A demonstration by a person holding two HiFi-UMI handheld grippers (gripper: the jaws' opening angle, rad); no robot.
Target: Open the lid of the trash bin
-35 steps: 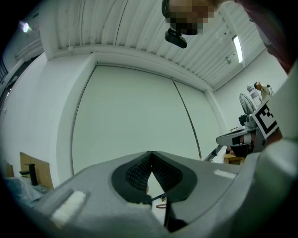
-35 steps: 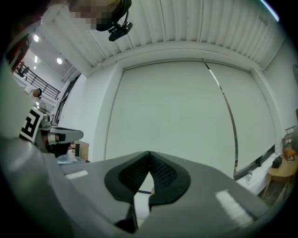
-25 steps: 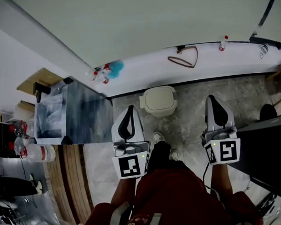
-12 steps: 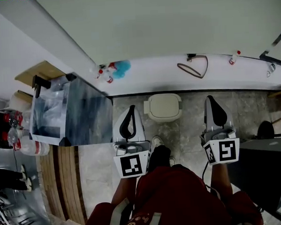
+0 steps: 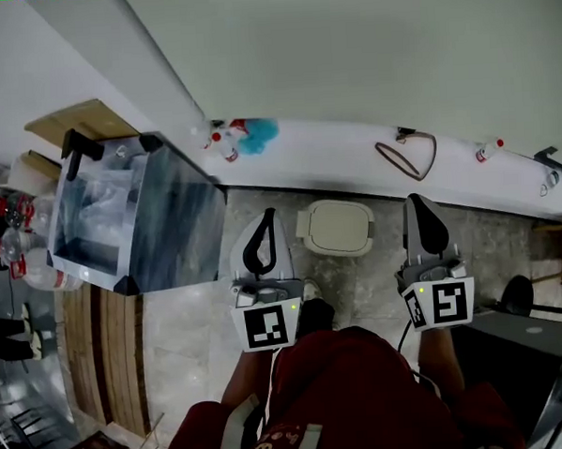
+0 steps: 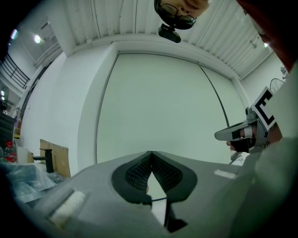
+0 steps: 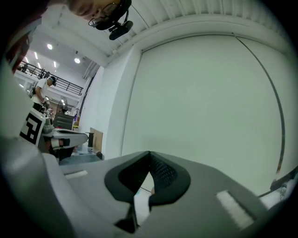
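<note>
Trash bin (image 5: pixel 338 227) on the floor (image 5: pixel 368 275): is the lid up yet?

— No, it lies flat (so all the work is left, I judge). Left tool (image 5: pixel 266 218) hangs left of the bin, jaws together, empty; right tool (image 5: pixel 413 202) right of it, likewise closed on nothing.

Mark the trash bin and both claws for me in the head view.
trash bin (image 5: pixel 338 227), head view, the middle of its closed lid.
left claw (image 5: pixel 267 216), head view, the far end, where its tips meet.
right claw (image 5: pixel 413 202), head view, the far end, where its tips meet.
</note>
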